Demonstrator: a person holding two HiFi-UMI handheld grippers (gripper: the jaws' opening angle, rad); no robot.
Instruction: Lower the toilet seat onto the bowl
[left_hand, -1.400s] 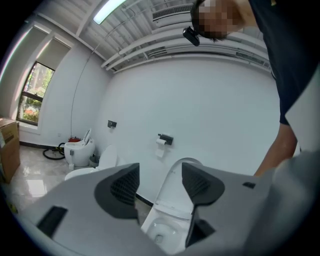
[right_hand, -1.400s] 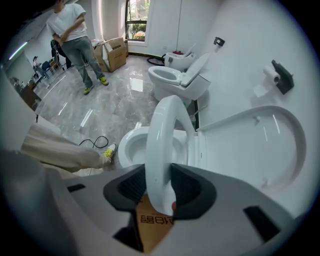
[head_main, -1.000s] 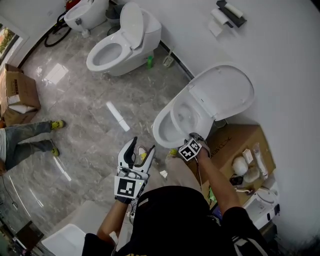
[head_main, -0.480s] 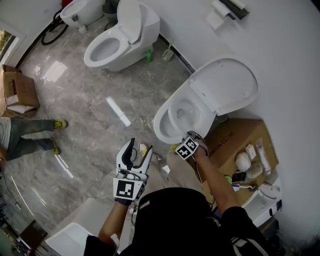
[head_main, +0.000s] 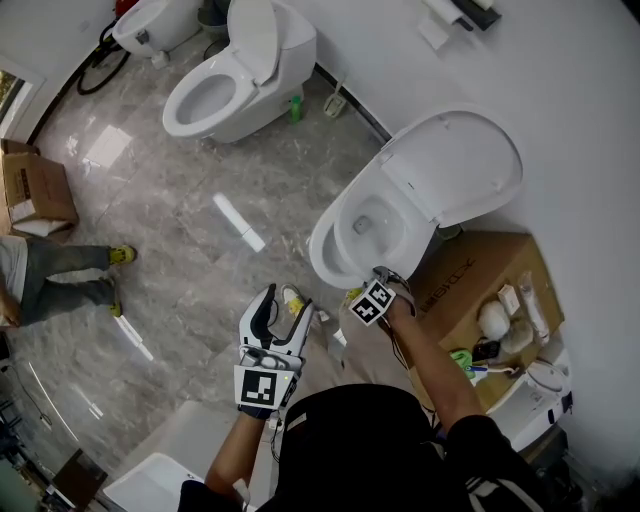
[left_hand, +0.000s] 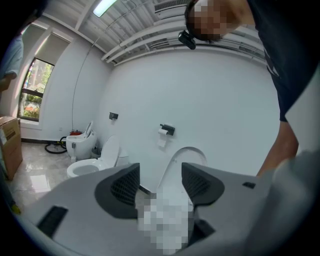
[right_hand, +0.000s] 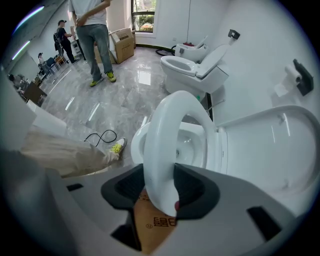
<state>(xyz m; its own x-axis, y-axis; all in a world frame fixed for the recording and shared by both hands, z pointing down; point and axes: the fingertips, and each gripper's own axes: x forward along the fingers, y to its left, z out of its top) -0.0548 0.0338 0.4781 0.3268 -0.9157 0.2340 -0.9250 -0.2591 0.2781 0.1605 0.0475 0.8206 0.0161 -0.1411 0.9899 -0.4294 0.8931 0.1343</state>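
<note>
The toilet bowl (head_main: 325, 262) stands by the wall with its lid (head_main: 465, 165) raised against the wall. In the right gripper view the white seat ring (right_hand: 167, 130) is tilted, partway between lid and bowl (right_hand: 192, 145). My right gripper (right_hand: 160, 187) is shut on the ring's front rim; in the head view it (head_main: 380, 285) points down at the bowl's near edge. My left gripper (head_main: 285, 303) hangs open over the floor left of the bowl, nothing in it. In its own view its jaws (left_hand: 159, 180) face the wall and the lid (left_hand: 185, 157).
A second toilet (head_main: 240, 75) and a third (head_main: 160, 20) stand further along the wall. A cardboard box (head_main: 470, 280) with small items sits right of the bowl. A white tube (head_main: 238, 222) lies on the floor. A person's legs (head_main: 60, 275) and boxes (head_main: 35, 190) are at left.
The right gripper has come down a little with the seat rim in its jaws. The left gripper has sunk slightly. The person at left has shifted a bit.
</note>
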